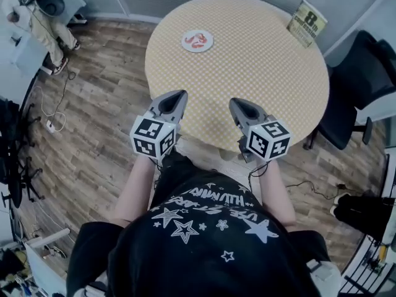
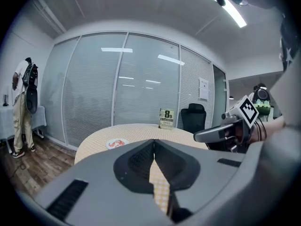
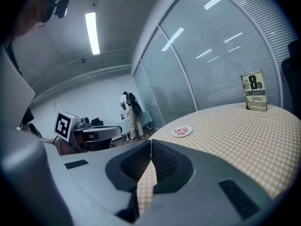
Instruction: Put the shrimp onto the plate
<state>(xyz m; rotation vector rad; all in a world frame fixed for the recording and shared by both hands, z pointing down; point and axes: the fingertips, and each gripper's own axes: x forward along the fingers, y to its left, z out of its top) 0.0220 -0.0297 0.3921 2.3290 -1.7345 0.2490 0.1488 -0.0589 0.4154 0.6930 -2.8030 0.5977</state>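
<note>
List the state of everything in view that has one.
left hand-held gripper: shut, empty, over the near edge of the table
right hand-held gripper: shut, empty, over the same edge
shrimp: lying on the plate
plate: flat on the table
book: closed, upright, far side of table
office chair: unoccupied

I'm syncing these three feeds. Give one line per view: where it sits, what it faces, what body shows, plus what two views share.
Head view: on the head, looking down at the table; torso, forearms, left gripper, right gripper show.
Left gripper view: on that gripper, facing across the table; its shut jaws show.
Right gripper view: on that gripper, facing across the table; its shut jaws show.
Shared: both gripper views see the plate and book.
</note>
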